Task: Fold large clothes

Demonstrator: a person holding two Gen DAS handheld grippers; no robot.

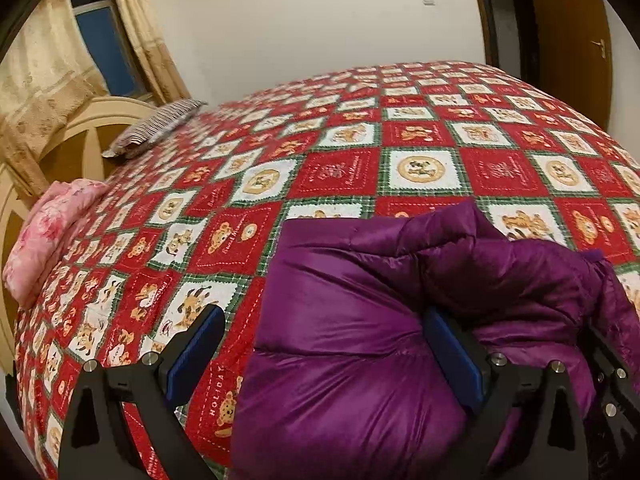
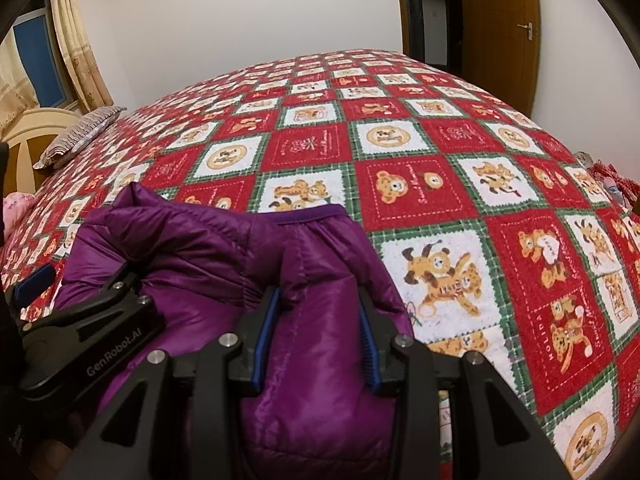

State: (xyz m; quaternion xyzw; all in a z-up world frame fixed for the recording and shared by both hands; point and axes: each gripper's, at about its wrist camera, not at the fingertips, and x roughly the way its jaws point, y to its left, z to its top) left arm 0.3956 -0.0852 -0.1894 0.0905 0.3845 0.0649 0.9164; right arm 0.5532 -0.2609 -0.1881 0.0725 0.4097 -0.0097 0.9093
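Note:
A purple puffy jacket (image 1: pixel 360 320) lies bunched in a thick bundle at the near edge of the bed. My left gripper (image 1: pixel 324 316) stands open wide: its right finger digs into the jacket's side, and its left finger (image 1: pixel 200 340) hangs over the bare bedspread. In the right wrist view a fold of the jacket (image 2: pixel 316 360) fills the gap between the blue pads of my right gripper (image 2: pixel 318 294), which is shut on it. The left gripper's body (image 2: pixel 88 332) rests against the jacket on its left.
A red, white and green bear-patterned bedspread (image 2: pixel 420 184) covers the whole bed. A striped pillow (image 1: pixel 156 128) and a pink floral pillow (image 1: pixel 44 236) lie by the cream headboard (image 1: pixel 92 120) at left. A wooden door (image 2: pixel 500 28) stands beyond the bed's far right corner.

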